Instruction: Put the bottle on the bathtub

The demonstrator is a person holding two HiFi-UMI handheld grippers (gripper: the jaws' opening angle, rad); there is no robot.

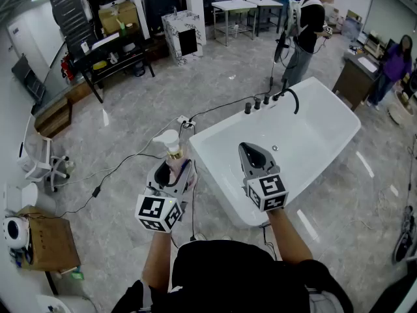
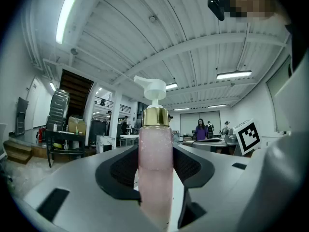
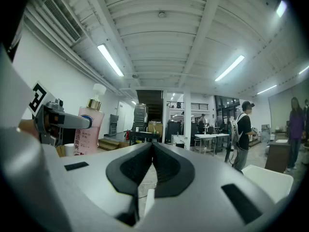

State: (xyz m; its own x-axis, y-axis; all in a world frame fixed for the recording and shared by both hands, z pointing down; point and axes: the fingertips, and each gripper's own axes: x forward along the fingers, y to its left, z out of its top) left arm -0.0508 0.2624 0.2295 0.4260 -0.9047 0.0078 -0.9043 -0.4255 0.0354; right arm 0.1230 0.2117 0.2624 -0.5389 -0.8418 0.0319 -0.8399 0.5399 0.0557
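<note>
A pink pump bottle [image 2: 155, 173] with a gold collar and white pump head stands upright between the jaws of my left gripper [image 2: 155, 178], which is shut on it. In the head view the bottle [image 1: 174, 155] is held over the floor just left of the white bathtub [image 1: 326, 126]. My right gripper [image 1: 251, 156] is over the tub's near end, its jaws shut with nothing between them. The right gripper view shows its closed jaws [image 3: 151, 166] and the bottle [image 3: 90, 128] off to the left.
Black taps [image 1: 266, 100] stand on the tub's far rim. Cables and a power strip [image 1: 184, 120] lie on the floor left of the tub. A cardboard box [image 1: 49, 243] sits at lower left. Two people [image 1: 306, 31] stand beyond the tub.
</note>
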